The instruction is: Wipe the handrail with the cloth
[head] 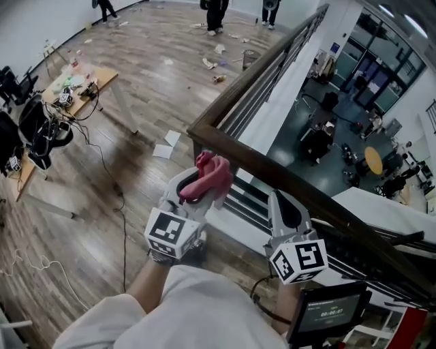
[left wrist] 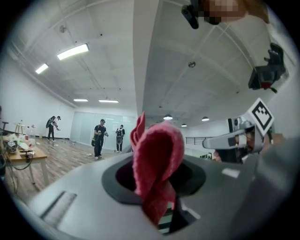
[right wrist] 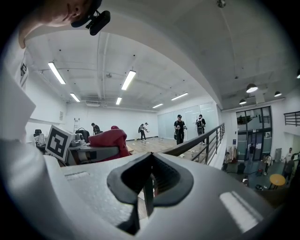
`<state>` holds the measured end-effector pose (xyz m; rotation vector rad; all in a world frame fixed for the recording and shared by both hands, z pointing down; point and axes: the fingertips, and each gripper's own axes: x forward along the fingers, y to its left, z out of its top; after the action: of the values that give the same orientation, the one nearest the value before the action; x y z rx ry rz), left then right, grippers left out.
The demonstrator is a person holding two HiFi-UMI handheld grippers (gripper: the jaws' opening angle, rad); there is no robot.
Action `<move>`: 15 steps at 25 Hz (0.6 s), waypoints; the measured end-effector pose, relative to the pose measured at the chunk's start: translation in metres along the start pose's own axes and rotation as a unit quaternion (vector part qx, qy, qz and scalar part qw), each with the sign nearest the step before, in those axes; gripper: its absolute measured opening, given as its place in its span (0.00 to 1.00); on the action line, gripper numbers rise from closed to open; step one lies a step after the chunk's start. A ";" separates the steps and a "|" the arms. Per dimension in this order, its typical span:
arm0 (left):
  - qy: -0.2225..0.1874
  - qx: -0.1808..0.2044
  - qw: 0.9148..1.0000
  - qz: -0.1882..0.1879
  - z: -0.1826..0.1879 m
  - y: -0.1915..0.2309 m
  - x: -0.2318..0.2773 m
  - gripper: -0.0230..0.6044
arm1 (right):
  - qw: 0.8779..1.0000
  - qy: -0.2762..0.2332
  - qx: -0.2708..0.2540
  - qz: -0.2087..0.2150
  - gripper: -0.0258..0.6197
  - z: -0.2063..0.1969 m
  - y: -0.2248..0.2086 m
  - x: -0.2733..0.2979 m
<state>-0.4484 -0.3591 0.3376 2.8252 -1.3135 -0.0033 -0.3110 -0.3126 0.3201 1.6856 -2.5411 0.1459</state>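
Observation:
A pink-red cloth (head: 212,174) sticks up from my left gripper (head: 201,188), whose jaws are shut on it. It hangs just below the corner of the dark wooden handrail (head: 231,146), close to it; contact is unclear. In the left gripper view the folded cloth (left wrist: 157,157) fills the middle of the left gripper (left wrist: 157,190). My right gripper (head: 285,203) is shut on nothing, just under the rail's right run. In the right gripper view the right gripper (right wrist: 149,183) points along the handrail (right wrist: 197,142), with the cloth (right wrist: 110,142) at its left.
Beyond the metal-barred railing (head: 279,68) is a drop to a lower floor (head: 340,129). A cluttered desk (head: 78,82) and cables (head: 102,160) lie to the left, with papers (head: 167,146) on the wooden floor. People (head: 214,13) stand far off. A small screen (head: 327,312) hangs near my waist.

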 end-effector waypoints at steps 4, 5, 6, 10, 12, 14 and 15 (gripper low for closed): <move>0.010 -0.005 1.000 0.006 -0.003 0.025 0.020 0.28 | 1.000 0.001 0.003 -0.009 0.04 0.002 -0.008 0.027; 0.015 -0.003 1.000 0.007 -0.004 0.031 0.025 0.28 | 1.000 0.003 0.004 -0.011 0.04 0.002 -0.009 0.033; 0.020 -0.002 1.000 0.008 -0.006 0.036 0.030 0.28 | 1.000 0.005 0.005 -0.012 0.04 0.002 -0.011 0.039; 0.033 -0.009 0.999 0.012 -0.011 0.060 0.048 0.28 | 1.000 0.016 0.007 -0.017 0.04 0.001 -0.015 0.064; 0.041 -0.014 0.999 0.017 -0.018 0.075 0.056 0.28 | 1.000 0.019 0.009 -0.021 0.04 -0.001 -0.018 0.077; 0.046 -0.011 0.999 0.017 -0.025 0.087 0.065 0.28 | 0.999 0.023 0.011 -0.026 0.04 -0.004 -0.021 0.089; 0.049 -0.007 0.999 0.014 -0.029 0.093 0.070 0.28 | 0.999 0.025 0.012 -0.028 0.04 -0.006 -0.022 0.095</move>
<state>-0.4740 -0.4714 0.3697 2.7565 -1.3281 0.1241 -0.3279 -0.4069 0.3392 1.7363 -2.4640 0.2134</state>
